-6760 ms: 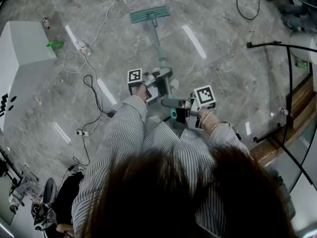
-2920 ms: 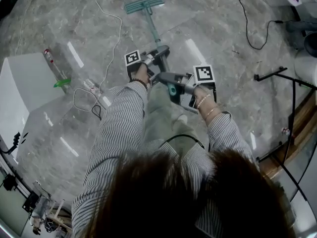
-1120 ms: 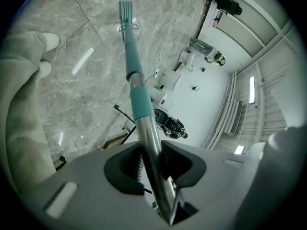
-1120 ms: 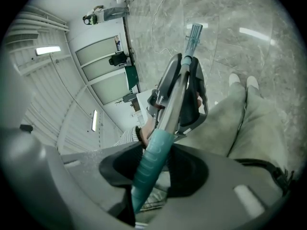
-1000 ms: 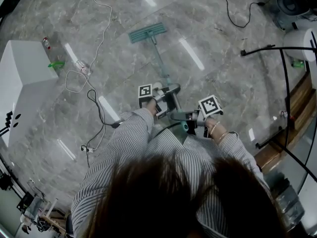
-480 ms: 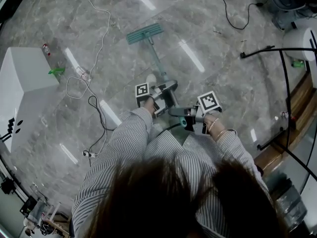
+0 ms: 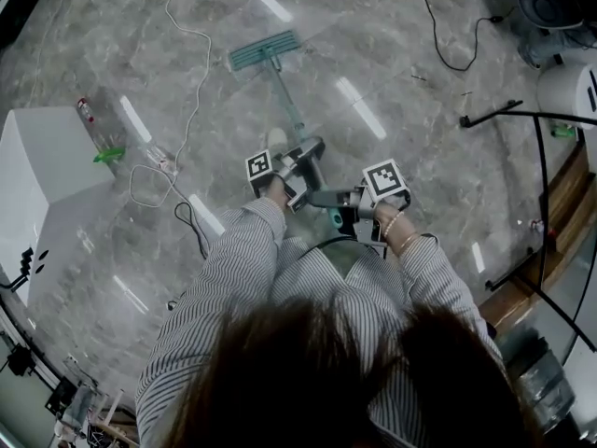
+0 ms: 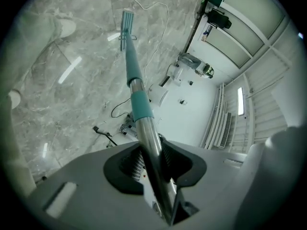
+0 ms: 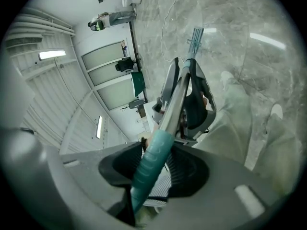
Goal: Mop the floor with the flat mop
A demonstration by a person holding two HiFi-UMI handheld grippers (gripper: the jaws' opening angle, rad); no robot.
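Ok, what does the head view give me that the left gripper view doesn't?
Head view only: the right gripper at the pole's teal end, and the person's striped sleeves. Left gripper view only: the left gripper close up, its tongs closed on the bare metal pole, plus a ceiling light. Both: the mop head flat on the marble floor, and the white cable.

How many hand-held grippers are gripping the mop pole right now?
2. The left hand-held gripper is shut on the mop pole at its bare metal part, nearer the mop head; the right hand-held gripper is shut on the teal grip at the top end.
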